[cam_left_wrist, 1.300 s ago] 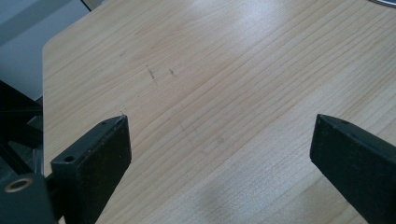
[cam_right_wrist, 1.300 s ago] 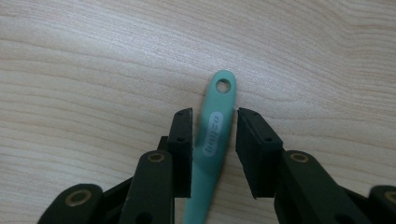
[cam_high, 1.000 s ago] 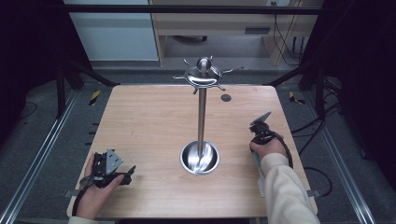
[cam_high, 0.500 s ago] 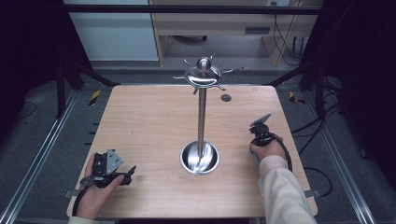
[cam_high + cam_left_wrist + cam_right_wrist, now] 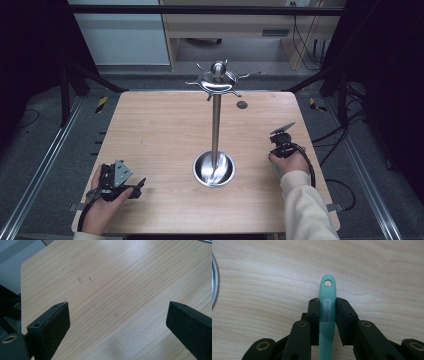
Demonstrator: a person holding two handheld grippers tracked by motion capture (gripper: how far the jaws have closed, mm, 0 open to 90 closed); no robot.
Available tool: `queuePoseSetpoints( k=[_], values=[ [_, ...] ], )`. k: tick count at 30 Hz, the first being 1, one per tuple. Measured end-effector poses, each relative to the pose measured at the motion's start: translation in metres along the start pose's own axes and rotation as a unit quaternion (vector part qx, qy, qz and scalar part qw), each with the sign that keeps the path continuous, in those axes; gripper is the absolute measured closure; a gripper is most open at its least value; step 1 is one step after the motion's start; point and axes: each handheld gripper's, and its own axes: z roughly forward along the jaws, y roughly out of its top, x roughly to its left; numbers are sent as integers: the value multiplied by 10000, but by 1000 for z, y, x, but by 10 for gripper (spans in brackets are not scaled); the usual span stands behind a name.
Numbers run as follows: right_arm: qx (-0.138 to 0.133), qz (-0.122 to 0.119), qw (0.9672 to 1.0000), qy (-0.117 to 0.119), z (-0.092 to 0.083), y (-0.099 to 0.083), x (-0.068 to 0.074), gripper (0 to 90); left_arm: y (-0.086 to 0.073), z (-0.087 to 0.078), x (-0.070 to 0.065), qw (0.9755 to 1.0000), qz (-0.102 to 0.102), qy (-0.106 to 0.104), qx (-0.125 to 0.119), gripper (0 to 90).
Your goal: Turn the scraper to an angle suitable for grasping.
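A teal utensil handle [image 5: 327,315] with a hanging hole at its tip lies between the jaws of my right gripper [image 5: 327,302]. The jaws have just been closing, and both pads now press on the handle's sides. In the high view the right gripper [image 5: 281,142] sits low over the table's right side, right of the metal stand's round base [image 5: 214,169]. The stand's pole rises to a head with hook arms [image 5: 218,80]. My left gripper [image 5: 135,187] rests at the front left, and its jaws [image 5: 117,307] stand wide open over bare wood.
A small dark round mark [image 5: 242,104] lies on the wooden table [image 5: 160,125] behind the stand. The stand's shiny base rim [image 5: 214,282] lies to the left of the right gripper. Metal rails run along both sides of the table.
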Motion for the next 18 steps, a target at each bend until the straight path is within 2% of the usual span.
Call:
queuePoseSetpoints(
  k=[3,4,5,8,9,11,13,14,18],
  values=[
    [-279,-71,9996,-40,-14,-1,-1,743,0,0,-1,10000,27,-14,32,50],
    [-279,-71,9996,-40,-14,-1,-1,743,0,0,-1,10000,27,-14,32,50],
    [-434,-79,9990,-23,-23,-1,-1,743,0,0,-1,10000,29,-14,33,49],
    [-679,-103,9976,28,-36,-3,-2,744,0,1,-1,10000,41,-30,52,49],
    [-679,-103,9976,28,-36,-3,-2,744,0,1,-1,10000,41,-30,52,49],
    [-930,-155,9955,33,-52,-5,-3,744,0,1,-1,10000,35,-33,47,49],
    [-988,-147,9950,58,-55,-5,-4,744,0,1,-1,10000,37,-35,45,49],
    [-1188,-120,9928,117,-69,-5,-6,744,0,1,-1,10000,39,-40,45,49],
    [-1437,-126,9895,128,-88,-4,-8,744,0,1,-2,10000,52,-44,47,49]
  ],
)
